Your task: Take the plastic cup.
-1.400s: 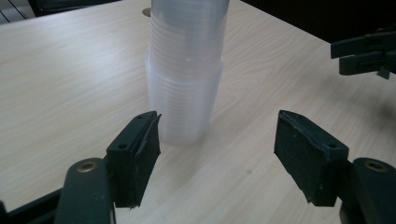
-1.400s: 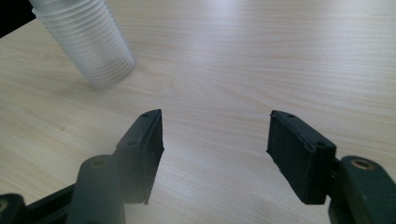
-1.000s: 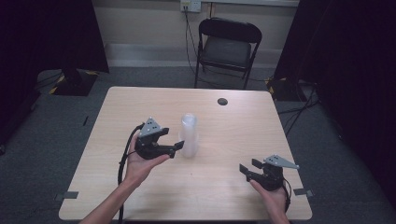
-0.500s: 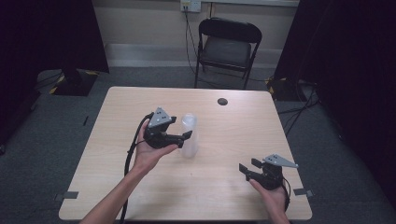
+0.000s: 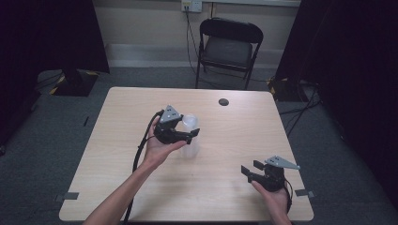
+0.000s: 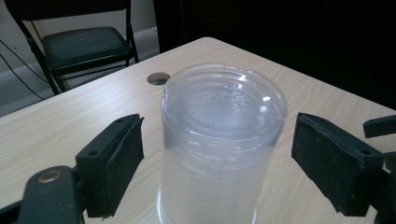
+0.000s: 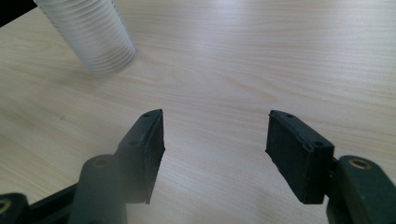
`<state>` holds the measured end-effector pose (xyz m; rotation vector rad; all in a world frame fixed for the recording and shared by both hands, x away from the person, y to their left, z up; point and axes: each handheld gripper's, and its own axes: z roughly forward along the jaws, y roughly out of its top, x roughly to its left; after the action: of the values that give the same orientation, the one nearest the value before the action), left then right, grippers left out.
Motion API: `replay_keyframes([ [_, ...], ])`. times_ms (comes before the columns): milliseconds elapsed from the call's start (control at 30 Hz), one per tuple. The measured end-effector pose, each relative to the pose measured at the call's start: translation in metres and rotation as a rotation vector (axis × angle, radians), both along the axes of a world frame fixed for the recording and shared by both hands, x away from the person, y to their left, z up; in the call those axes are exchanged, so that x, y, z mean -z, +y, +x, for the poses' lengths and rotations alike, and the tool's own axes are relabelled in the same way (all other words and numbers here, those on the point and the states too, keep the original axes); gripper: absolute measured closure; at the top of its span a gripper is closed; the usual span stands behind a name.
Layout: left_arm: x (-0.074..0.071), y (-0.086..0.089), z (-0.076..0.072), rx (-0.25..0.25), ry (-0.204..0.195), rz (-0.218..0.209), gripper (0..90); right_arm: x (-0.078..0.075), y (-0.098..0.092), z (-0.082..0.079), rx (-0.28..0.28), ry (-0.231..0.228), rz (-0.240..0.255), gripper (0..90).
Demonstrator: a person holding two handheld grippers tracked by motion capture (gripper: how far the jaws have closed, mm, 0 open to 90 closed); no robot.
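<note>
A stack of translucent plastic cups (image 5: 190, 140) stands bottom up near the middle of the wooden table (image 5: 126, 108). My left gripper (image 5: 191, 132) reaches in from the stack's left. In the left gripper view the stack (image 6: 219, 177) stands between the jaws of that gripper (image 6: 219, 135). Those jaws have just been opening, and a gap shows on each side of the stack, so the pads press on nothing. My right gripper (image 5: 251, 168) rests low at the front right, open and holding nothing (image 7: 217, 123). From there the ribbed stack (image 7: 93, 35) lies far off to the upper left.
A round cable hole (image 5: 223, 101) sits near the table's far edge, also seen beyond the cups (image 6: 159, 78). A black folding chair (image 5: 227, 49) stands behind the table. A black cable (image 5: 141, 150) trails from the left gripper along the forearm.
My left gripper has moved right and away from the person, up to the cup stack, and its jaws have spread wider around it. The right gripper has stayed put.
</note>
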<state>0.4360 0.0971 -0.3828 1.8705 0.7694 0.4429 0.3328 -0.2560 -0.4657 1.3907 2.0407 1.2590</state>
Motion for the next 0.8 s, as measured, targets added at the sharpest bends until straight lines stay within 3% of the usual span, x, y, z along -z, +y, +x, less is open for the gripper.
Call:
replay_keyframes([
  [333,0.012,-0.004,0.010,0.007,0.022,0.035,22.5,0.000,-0.004,-0.006,0.014,0.002,0.004,37.0],
  [533,0.022,-0.007,0.015,0.022,0.079,0.042,17.8,0.001,-0.007,-0.008,0.023,0.004,0.003,36.9],
  [800,0.028,-0.008,0.016,0.009,0.087,0.057,21.8,0.003,-0.005,-0.006,0.012,0.023,0.001,36.9],
])
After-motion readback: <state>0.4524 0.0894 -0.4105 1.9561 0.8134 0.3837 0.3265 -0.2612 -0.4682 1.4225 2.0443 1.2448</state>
